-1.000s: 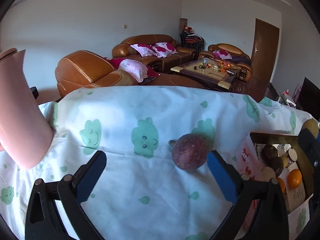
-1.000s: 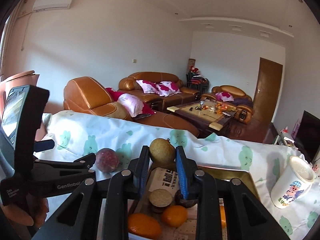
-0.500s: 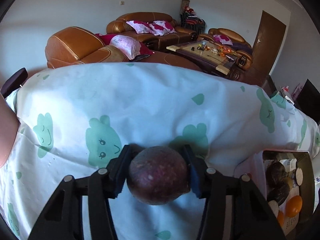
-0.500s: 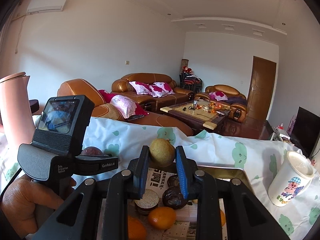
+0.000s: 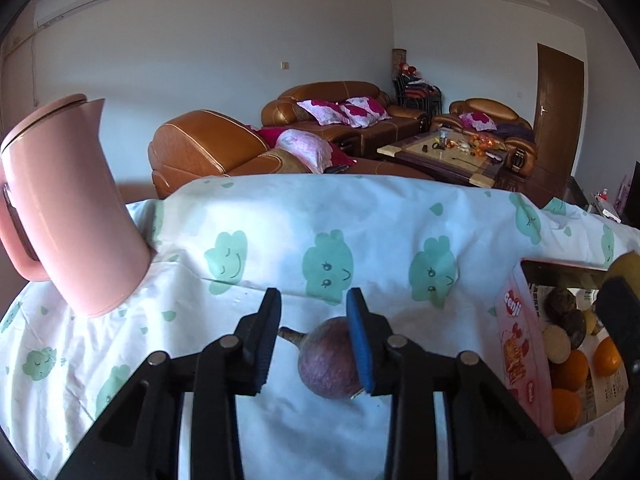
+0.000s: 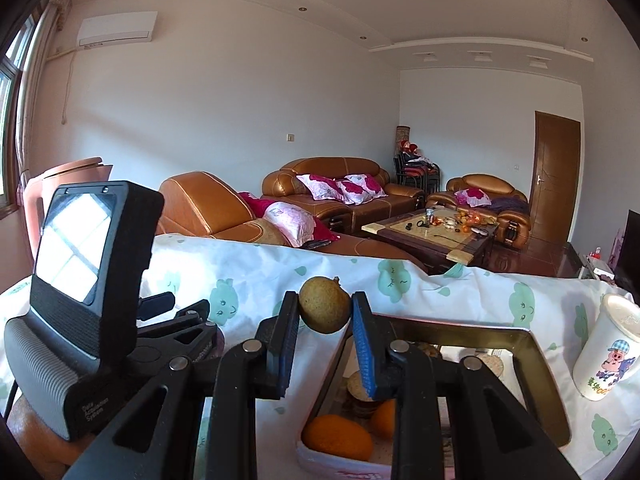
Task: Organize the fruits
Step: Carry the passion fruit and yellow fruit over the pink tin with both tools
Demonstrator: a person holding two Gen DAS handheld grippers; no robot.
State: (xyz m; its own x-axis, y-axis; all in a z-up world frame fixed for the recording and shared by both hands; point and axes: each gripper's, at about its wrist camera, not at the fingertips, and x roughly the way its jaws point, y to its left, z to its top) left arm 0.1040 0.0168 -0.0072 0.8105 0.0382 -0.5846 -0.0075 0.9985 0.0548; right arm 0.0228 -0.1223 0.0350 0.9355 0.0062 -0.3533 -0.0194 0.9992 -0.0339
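Left wrist view: the left gripper (image 5: 314, 320) points across a white tablecloth (image 5: 280, 220) printed with green clouds. A purple passion fruit (image 5: 326, 362) sits low between its two blue-padded fingers. The fruit presses against the right pad, while a gap shows on the left, where a short stem pokes toward the other pad. The jaws are partly closed, and whether they truly clamp the fruit cannot be told; it seems to hang off-centre. A pink jug (image 5: 68, 208) stands to the far left of the fruit. To the fruit's right, well apart, lies an open cardboard box (image 5: 518, 344) holding oranges and dark fruits.

Right wrist view: the right gripper (image 6: 325, 316) is clenched on a yellow-green round fruit (image 6: 325, 310), pinched at its middle between both pads. It hangs just above the near left edge of the box (image 6: 532, 364), so this hand is the nearer one to the box. A white cartoon cup (image 6: 606, 354) stands to the right of the box. The likely next move is lowering the yellow fruit straight down among the oranges.
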